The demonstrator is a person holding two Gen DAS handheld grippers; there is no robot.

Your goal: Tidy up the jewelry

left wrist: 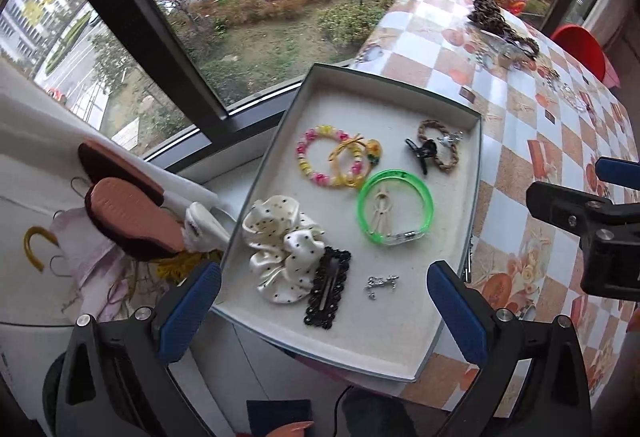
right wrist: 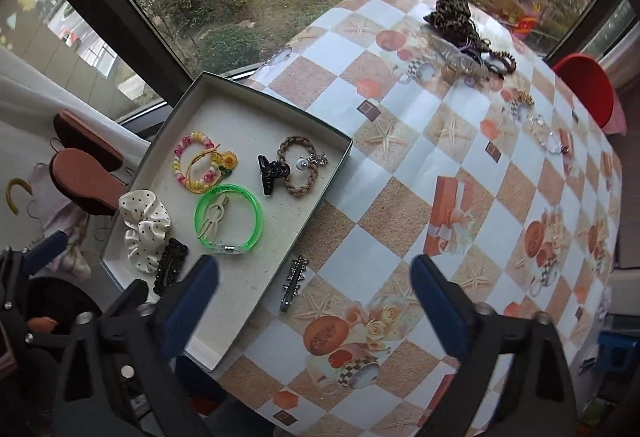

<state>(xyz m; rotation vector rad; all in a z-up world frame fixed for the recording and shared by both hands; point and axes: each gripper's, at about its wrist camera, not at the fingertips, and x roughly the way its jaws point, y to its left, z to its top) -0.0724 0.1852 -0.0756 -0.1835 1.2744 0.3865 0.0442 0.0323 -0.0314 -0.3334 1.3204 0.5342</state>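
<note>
- The tray (left wrist: 476, 141) lies at the left edge of the surface (right wrist: 400, 165), by the window, and it holds your sorted pieces.
- At its far end: a beaded bracelet (left wrist: 310, 157) overlapped by a yellow tie (left wrist: 352, 161), then a black clip (left wrist: 420, 153) touching a braided band (left wrist: 438, 151).
- In the middle: a green bangle (left wrist: 396, 213) ringed around a cream clip (left wrist: 380, 213).
- At the near end: a dotted scrunchie (left wrist: 280, 249) touching a black lace clip (left wrist: 328, 289), with a small silver piece (left wrist: 380, 283) just beside them.
- Your left claw (left wrist: 324, 317) is released, its blue pads wide apart, hovering over the tray's near end; the lace clip and silver piece lie between the pads, untouched.
- A spiked clip (right wrist: 294, 283) lies on the surface just outside the tray's right wall.
- Your right claw (right wrist: 314, 307) is also released and empty, above the near surface; the spiked clip sits between its pads, nearer the left one.
- A pile of unsorted pieces (right wrist: 464, 37) lies at the far end of the surface, well apart from both claws.
- A red chair (right wrist: 588, 93) stands beyond the far right edge.
</note>
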